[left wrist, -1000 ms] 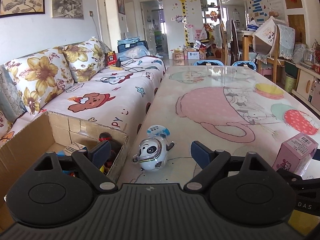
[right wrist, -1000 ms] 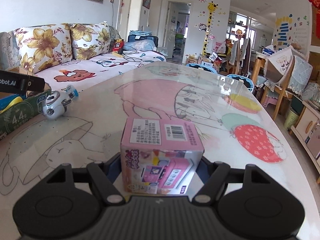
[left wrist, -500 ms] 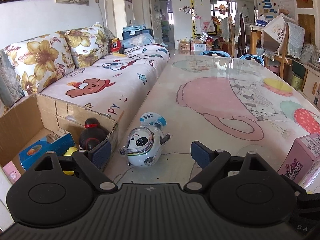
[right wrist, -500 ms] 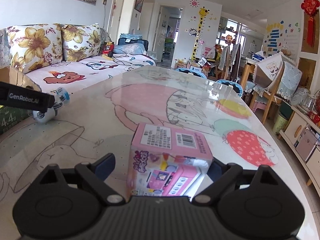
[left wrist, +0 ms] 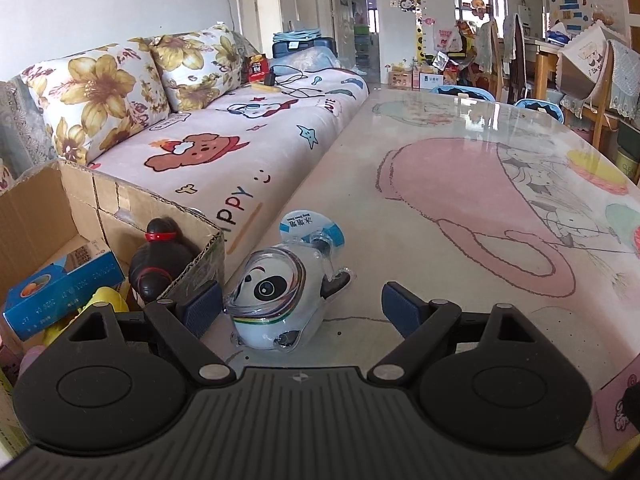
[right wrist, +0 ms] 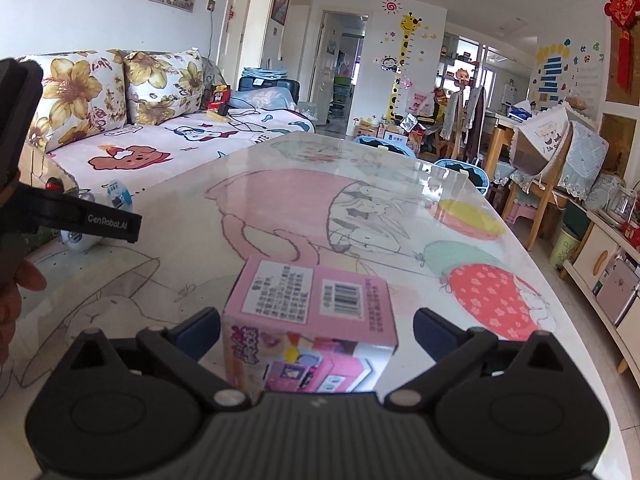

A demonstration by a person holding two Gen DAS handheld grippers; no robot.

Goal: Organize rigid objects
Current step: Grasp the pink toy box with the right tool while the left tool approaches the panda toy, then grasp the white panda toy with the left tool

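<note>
Right claw (right wrist: 316,330): jaws spread wide and have just been opening; the pink box stands between the blue pads with a gap on each side, so nothing is gripped.
Pink box (right wrist: 310,320): lower centre of the right wrist view, resting on the counter (right wrist: 280,208); one corner edge faces the camera, its top face carries a white label of small print and a barcode, its lower faces show cartoon pictures in pink, yellow and blue. Roughly cube-shaped, no clear long axis.
Left claw (left wrist: 300,308): jaws wide, nothing between the pads; the left pad sits just beside the corner of the cardboard box.
Panda toy (left wrist: 276,296): lower centre of the left wrist view, lying on the counter near the left pad; white body in a clear shell with coloured rings round the face, which looks toward the camera and a little left; a blue-and-white tag lies behind it.
Cardboard box (left wrist: 120,200): lower left of that view, open, holding a blue carton (left wrist: 64,292), a dark round-headed figure (left wrist: 160,260) and something yellow.
</note>
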